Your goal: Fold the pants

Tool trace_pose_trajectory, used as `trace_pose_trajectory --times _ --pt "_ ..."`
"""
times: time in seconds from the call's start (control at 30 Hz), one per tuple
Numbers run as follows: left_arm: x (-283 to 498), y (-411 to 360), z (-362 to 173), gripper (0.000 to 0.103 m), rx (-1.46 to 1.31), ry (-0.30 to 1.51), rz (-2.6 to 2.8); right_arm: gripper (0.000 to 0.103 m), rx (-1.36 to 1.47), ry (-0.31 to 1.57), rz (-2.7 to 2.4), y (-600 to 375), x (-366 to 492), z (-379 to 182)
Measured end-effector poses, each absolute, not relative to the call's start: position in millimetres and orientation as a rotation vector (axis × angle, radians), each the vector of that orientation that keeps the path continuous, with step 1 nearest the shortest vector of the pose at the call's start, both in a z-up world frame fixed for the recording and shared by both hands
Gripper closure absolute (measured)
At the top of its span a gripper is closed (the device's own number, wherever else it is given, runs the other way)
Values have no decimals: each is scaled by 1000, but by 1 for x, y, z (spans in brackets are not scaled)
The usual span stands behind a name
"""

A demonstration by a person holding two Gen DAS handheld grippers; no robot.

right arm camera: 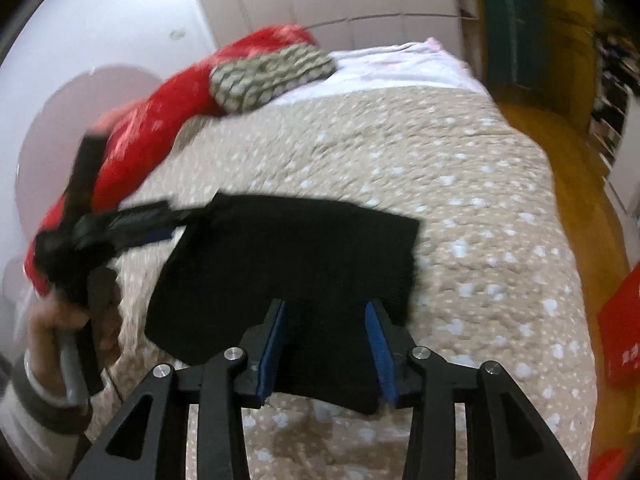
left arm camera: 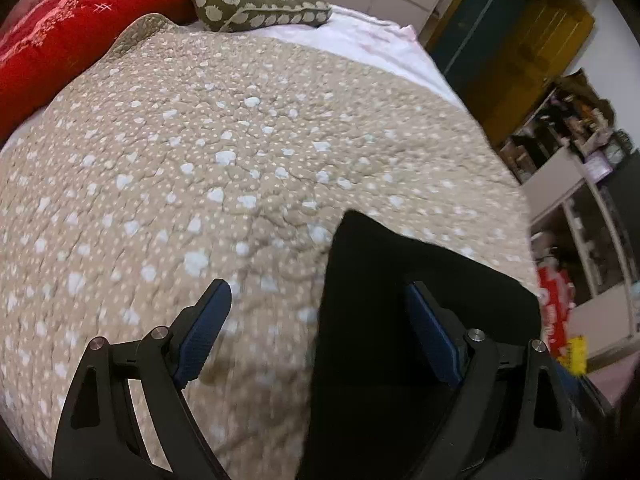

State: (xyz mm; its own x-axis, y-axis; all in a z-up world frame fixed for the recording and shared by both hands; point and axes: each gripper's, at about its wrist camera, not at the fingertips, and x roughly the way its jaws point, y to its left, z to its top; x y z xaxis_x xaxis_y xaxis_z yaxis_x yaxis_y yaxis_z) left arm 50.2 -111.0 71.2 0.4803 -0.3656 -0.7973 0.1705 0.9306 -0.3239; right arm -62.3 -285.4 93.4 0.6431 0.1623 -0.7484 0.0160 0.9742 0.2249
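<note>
Each gripper (right arm camera: 326,330) has black angular linkage arms, silver round screws and blue ribbed pads (left arm camera: 204,330). The left hand (right arm camera: 52,332) wears a pale sleeve (right arm camera: 28,412) with a grey cuff.

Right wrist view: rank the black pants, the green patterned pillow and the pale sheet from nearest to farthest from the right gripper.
1. Black pants, directly at the right gripper, between its fingers.
2. Green patterned pillow, far up the bed, left.
3. Pale sheet, just beyond the pillow, right.
</note>
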Motion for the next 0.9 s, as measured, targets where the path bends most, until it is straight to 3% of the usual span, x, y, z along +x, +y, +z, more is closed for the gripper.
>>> trace_pose_trajectory --times 0.07,0.13,0.47,0.63,0.77,0.8,0.83,0.87,0.9 --pt "40 -105 75 14 -245 1011 -362 51 287 843 66 -301 -67 92" --pt "31 -101 73 14 -284 1016 -409 36 384 847 71 -318 -68 83" --pt "24 -114 45 14 -290 1065 -426 30 590 896 155 -337 -52 40" --pt "23 -123 40 6 -275 1051 -424 26 571 889 168 -328 -42 34" --pt "19 -128 36 7 -261 1012 -418 26 549 860 194 -316 -38 31" --pt "18 -131 35 10 -254 1009 -428 29 527 854 186 -312 -40 32" --pt "18 -132 35 23 -250 1011 -442 34 511 848 186 -309 -40 34" --pt "17 -134 38 45 -249 1015 -468 38 509 838 188 -307 -41 37" --pt "15 -138 46 47 -231 1018 -499 45 518 828 188 -308 -42 40"
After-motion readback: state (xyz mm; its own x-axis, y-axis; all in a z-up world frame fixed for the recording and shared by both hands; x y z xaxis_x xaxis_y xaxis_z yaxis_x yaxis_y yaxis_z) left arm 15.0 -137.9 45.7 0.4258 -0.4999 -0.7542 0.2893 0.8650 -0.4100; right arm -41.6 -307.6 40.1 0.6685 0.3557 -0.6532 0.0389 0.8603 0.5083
